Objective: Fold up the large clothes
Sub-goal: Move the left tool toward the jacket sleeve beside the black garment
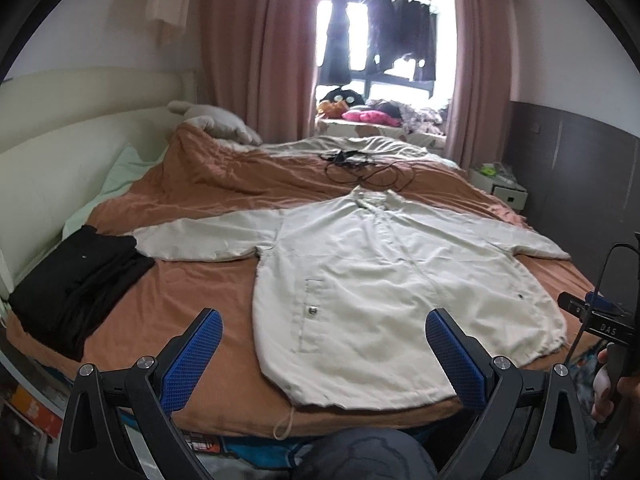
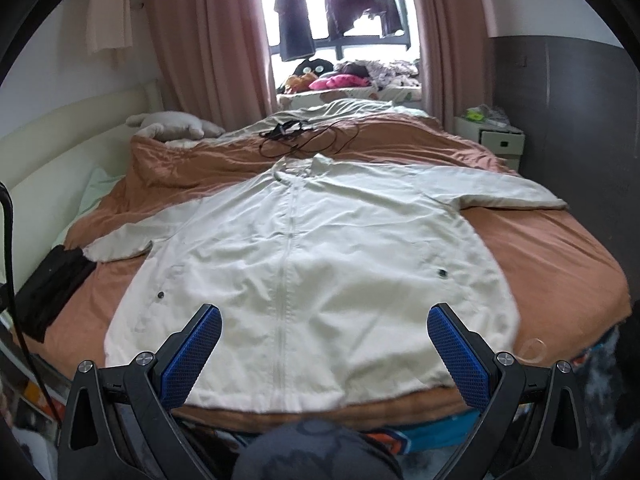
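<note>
The left claw (image 1: 324,354) hangs with its blue pads spread wide and nothing between them, just short of the bed's near edge; the pale jacket (image 1: 384,280) lies flat and face up ahead of it, the hem nearest, the collar farthest, both sleeves spread out to the sides. The right claw (image 2: 324,350) is likewise gaping and empty, poised over the hem close to the zip line. No fold looks begun, so the step in hand is probably the first grasp.

Going left to right: the left sleeve (image 1: 204,240) reaches out ahead and to the left of the left claw, its cuff just beside the stack of black clothes (image 1: 76,280); that claw would do well to pinch the sleeve near the cuff, lifting only a little so the black stack is not dragged; the body between the claws should stay smoothed, the zip kept straight as the fold axis; the right sleeve (image 2: 496,194), ahead and to the right of the right claw, wants the same treatment, folded inward across the chest. The fabric looks thin and slippery, so a pinch on a seam should hold better than one on loose cloth.

The surface is a soft rust-brown quilt (image 2: 560,256) on the bed, rumpled beyond the collar, where a black cable (image 2: 304,136) lies tangled; farther off are pink curtains (image 2: 208,40), a window with dark garments hung (image 2: 340,4), and a white bedside cabinet (image 2: 496,138) at the far right.
</note>
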